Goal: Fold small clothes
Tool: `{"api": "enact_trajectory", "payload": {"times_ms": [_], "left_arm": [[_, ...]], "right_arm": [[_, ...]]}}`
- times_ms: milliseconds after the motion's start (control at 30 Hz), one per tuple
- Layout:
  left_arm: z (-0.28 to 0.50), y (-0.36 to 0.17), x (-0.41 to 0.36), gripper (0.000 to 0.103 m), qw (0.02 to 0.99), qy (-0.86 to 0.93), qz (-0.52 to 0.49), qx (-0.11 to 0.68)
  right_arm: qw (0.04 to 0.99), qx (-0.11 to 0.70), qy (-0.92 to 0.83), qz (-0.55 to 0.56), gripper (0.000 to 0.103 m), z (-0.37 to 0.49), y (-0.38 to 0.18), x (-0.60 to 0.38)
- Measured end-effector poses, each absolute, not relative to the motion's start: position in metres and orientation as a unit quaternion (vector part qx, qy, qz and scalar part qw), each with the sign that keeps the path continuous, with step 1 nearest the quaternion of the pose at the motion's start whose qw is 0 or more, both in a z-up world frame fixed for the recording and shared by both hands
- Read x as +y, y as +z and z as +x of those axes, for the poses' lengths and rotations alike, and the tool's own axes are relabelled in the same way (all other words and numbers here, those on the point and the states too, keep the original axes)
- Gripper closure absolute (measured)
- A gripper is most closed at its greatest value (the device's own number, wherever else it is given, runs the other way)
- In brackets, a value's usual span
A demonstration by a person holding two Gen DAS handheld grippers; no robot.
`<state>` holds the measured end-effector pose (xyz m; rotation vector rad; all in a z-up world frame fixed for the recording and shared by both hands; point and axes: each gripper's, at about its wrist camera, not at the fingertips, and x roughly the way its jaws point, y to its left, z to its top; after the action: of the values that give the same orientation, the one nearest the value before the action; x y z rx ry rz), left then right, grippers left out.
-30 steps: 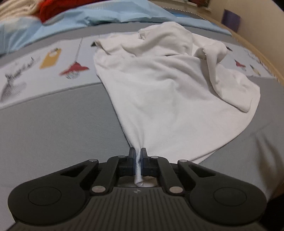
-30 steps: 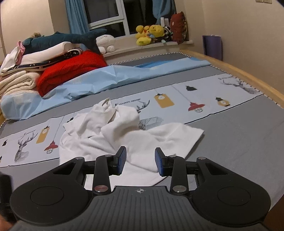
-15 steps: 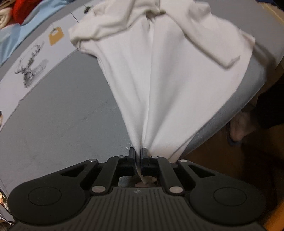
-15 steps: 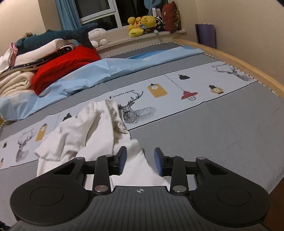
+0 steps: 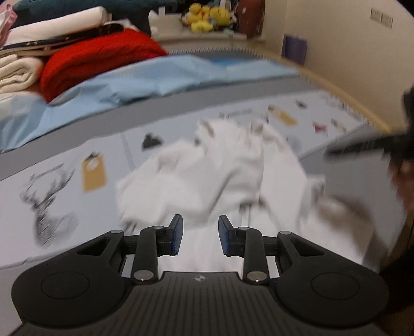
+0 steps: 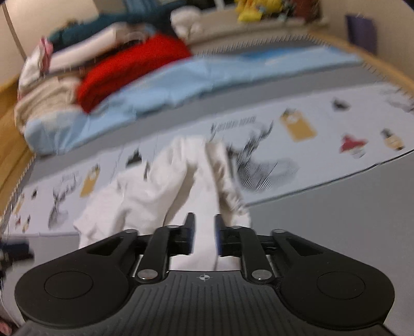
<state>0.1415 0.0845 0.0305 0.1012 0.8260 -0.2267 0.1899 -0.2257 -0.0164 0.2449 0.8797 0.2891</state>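
A white garment [image 5: 207, 175] lies bunched on the bed's printed band, blurred by motion. In the left wrist view my left gripper [image 5: 200, 219] hovers above its near edge. Its jaws are opening, with nothing pinched between the blue pads. In the right wrist view the same garment [image 6: 155, 193] spreads ahead and under my right gripper [image 6: 204, 218]. That gripper's fingers stand a small gap apart over the cloth's near right corner, and no fold is pressed between them. A dark blurred shape [image 5: 370, 147] at the right edge of the left view looks like the other gripper.
The grey bed cover [image 6: 336, 219] carries a pale band printed with deer and lamps. Behind it lie a light blue sheet [image 5: 155, 77], a red blanket [image 5: 98, 59] and stacked folded linens [image 5: 15, 75]. Plush toys [image 5: 207, 18] sit on the sill. A wooden bed rim [image 5: 362, 108] curves on the right.
My left gripper let go of the garment's edge, opened, rose and tipped up to look across the bed. My right gripper slid sideways over the cloth. The garment dropped back, bunched.
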Motion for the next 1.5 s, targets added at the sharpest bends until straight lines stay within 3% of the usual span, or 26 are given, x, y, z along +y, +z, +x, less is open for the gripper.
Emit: {"api": "enact_trajectory", "payload": {"times_ms": [33,200,300,367,433,500,533,567,600,767,867,1000,1100,1200,1233,1267,1367,1500], "left_arm": [[0.154,0.025,0.079,0.07,0.909,-0.116,0.04,0.397],[0.197,-0.013,0.034,0.07,0.894,-0.164,0.055,0.413],[0.216,-0.031,0.009,0.058,0.894,-0.178,0.069,0.406],[0.231,-0.045,-0.004,0.052,0.892,-0.173,0.063,0.414],[0.246,-0.057,-0.019,0.051,0.887,-0.174,0.074,0.422],[0.253,-0.066,-0.03,0.052,0.888,-0.173,0.088,0.418],[0.259,-0.07,-0.033,0.065,0.886,-0.166,0.104,0.42],[0.263,-0.071,-0.033,0.098,0.884,-0.151,0.118,0.426],[0.269,-0.069,-0.028,0.102,0.883,-0.128,0.123,0.435],[0.28,-0.023,0.073,0.103,0.907,0.001,0.061,0.416],[0.271,-0.012,0.146,0.103,0.911,0.077,-0.003,0.405],[0.258,-0.013,0.145,0.103,0.918,0.015,-0.021,0.395],[0.255,-0.016,0.107,0.098,0.919,-0.074,-0.003,0.387],[0.253,-0.028,0.06,0.094,0.908,-0.153,0.014,0.389],[0.251,-0.034,0.04,0.092,0.903,-0.177,0.028,0.391],[0.251,-0.04,0.025,0.083,0.898,-0.193,0.037,0.394],[0.249,-0.062,-0.015,0.055,0.885,-0.218,0.067,0.405],[0.253,-0.091,-0.044,0.056,0.881,-0.198,0.125,0.412]], "right_arm": [[0.878,0.443,0.14,0.116,0.068,0.2,-0.029,-0.22],[0.837,0.518,0.15,0.095,0.058,0.237,-0.066,-0.2],[0.823,0.54,0.151,0.09,0.058,0.245,-0.081,-0.196],[0.816,0.551,0.154,0.087,0.066,0.246,-0.088,-0.195],[0.814,0.55,0.166,0.091,0.098,0.247,-0.088,-0.196],[0.819,0.54,0.166,0.101,0.099,0.25,-0.082,-0.201],[0.822,0.532,0.17,0.113,0.1,0.252,-0.077,-0.206],[0.825,0.524,0.174,0.122,0.1,0.253,-0.071,-0.211],[0.83,0.514,0.174,0.131,0.1,0.255,-0.064,-0.216],[0.877,0.429,0.129,0.171,0.1,0.271,-0.01,-0.279],[0.907,0.396,0.03,0.137,0.1,0.287,0.005,-0.321],[0.92,0.345,-0.173,0.068,0.1,0.311,0.003,-0.374],[0.903,0.339,-0.26,0.049,0.094,0.322,-0.014,-0.387],[0.913,0.339,-0.216,0.067,0.093,0.317,-0.012,-0.373],[0.921,0.332,-0.19,0.07,0.085,0.316,-0.007,-0.367],[0.928,0.324,-0.171,0.066,0.077,0.313,-0.001,-0.36],[0.945,0.305,-0.107,0.058,0.067,0.304,0.01,-0.327],[0.914,0.378,0.047,0.138,0.063,0.311,-0.011,-0.295]]}}
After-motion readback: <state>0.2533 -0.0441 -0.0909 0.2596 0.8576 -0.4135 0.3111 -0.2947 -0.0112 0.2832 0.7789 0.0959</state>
